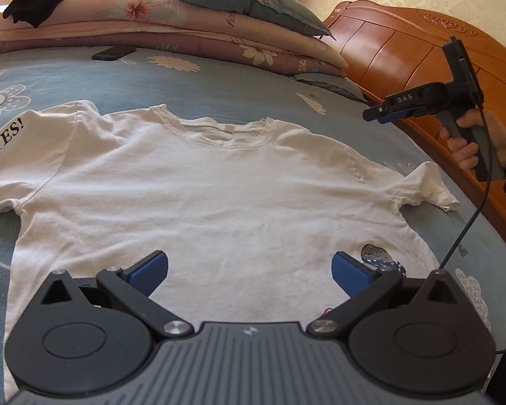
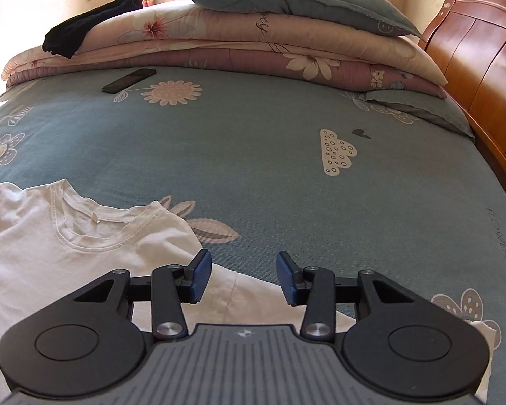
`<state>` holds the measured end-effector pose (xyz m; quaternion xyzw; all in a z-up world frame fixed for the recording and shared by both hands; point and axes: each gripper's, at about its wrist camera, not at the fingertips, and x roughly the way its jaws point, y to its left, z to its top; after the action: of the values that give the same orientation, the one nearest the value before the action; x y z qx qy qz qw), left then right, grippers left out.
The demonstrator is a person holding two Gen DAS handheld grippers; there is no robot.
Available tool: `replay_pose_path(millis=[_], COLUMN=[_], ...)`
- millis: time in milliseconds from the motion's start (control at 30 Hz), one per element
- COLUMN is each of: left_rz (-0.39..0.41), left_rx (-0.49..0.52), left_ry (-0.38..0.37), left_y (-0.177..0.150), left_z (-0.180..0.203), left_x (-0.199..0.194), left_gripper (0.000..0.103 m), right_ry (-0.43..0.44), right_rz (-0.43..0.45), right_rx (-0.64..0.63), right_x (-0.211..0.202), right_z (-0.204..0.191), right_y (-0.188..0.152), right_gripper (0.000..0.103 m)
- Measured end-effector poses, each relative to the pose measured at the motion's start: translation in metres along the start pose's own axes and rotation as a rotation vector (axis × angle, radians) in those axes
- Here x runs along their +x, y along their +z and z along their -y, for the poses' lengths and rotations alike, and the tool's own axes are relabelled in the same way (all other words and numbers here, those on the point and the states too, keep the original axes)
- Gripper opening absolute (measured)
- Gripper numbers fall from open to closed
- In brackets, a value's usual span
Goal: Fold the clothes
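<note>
The big bed (image 2: 253,155) has a white T-shirt (image 1: 199,195) lying flat on it. Over the shirt's bottom, the left gripper (image 1: 249,273) is wide open, holding nothing. Over its sleeve, the right gripper (image 2: 243,278) is part open, empty.

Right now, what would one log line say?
white cotton T-shirt: flat on blue flowered bedsheet | left tongs: open above hem | right tongs: open above sleeve, holding nothing

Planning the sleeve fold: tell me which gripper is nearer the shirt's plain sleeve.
Right. The right gripper hovers over that plain sleeve; the left gripper hangs above the white T-shirt near its hem.
</note>
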<state>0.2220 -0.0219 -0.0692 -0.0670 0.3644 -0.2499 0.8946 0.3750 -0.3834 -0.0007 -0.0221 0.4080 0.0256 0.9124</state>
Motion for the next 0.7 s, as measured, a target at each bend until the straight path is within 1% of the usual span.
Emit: replay_pose_path(millis=[33, 67, 100, 167, 200, 233, 267, 300, 400, 467, 567, 600, 633, 700], left_rz=[-0.016, -0.032, -0.033, 0.022, 0.027, 0.028, 0.028, 0.029, 0.045, 0.053, 0.056, 0.055, 0.054, 0.054], left_rx=[0.009, 0.011, 0.018, 0.109, 0.165, 0.191, 0.196, 0.192, 0.143, 0.116, 0.109, 0.113, 0.116, 0.117], left_ry=[-0.003, 0.006, 0.017, 0.034, 0.047, 0.053, 0.056, 0.052, 0.007, -0.018, -0.023, -0.02, -0.017, -0.016], left_y=[-0.001, -0.003, -0.006, -0.017, -0.023, -0.025, -0.025, -0.024, -0.023, -0.022, -0.022, -0.022, -0.023, -0.023], left_z=[0.004, 0.007, 0.008, 0.016, 0.02, 0.022, 0.023, 0.023, 0.014, 0.009, 0.008, 0.009, 0.01, 0.01], left_x=[0.012, 0.022, 0.029, 0.033, 0.035, 0.035, 0.035, 0.034, 0.03, 0.028, 0.028, 0.028, 0.028, 0.028], left_gripper=[0.102, 0.102, 0.102, 0.102, 0.102, 0.102, 0.102, 0.102, 0.102, 0.102, 0.102, 0.102, 0.102, 0.102], right_ry=[0.011, 0.031, 0.048, 0.077, 0.09, 0.102, 0.115, 0.123, 0.141, 0.163, 0.165, 0.163, 0.171, 0.208], right_rz=[-0.008, -0.016, -0.023, -0.031, -0.037, -0.045, -0.053, -0.063, -0.09, -0.116, -0.147, -0.144, -0.114, -0.02], right_rx=[0.012, 0.022, 0.027, 0.007, -0.011, -0.03, -0.048, -0.067, -0.117, -0.129, -0.202, -0.228, -0.245, -0.222], right_x=[0.01, 0.02, 0.028, 0.039, 0.043, 0.045, 0.048, 0.05, 0.05, 0.047, 0.043, 0.04, 0.034, 0.022], right_z=[0.005, 0.008, 0.009, 0.005, 0.001, -0.003, -0.007, -0.011, -0.022, -0.028, -0.04, -0.044, -0.046, -0.04], right_y=[0.001, 0.002, 0.003, 0.002, 0.0, -0.002, -0.004, -0.007, -0.018, -0.027, -0.039, -0.04, -0.038, -0.023], right_gripper=[0.039, 0.03, 0.023, 0.018, 0.018, 0.018, 0.018, 0.018, 0.018, 0.018, 0.019, 0.019, 0.019, 0.02])
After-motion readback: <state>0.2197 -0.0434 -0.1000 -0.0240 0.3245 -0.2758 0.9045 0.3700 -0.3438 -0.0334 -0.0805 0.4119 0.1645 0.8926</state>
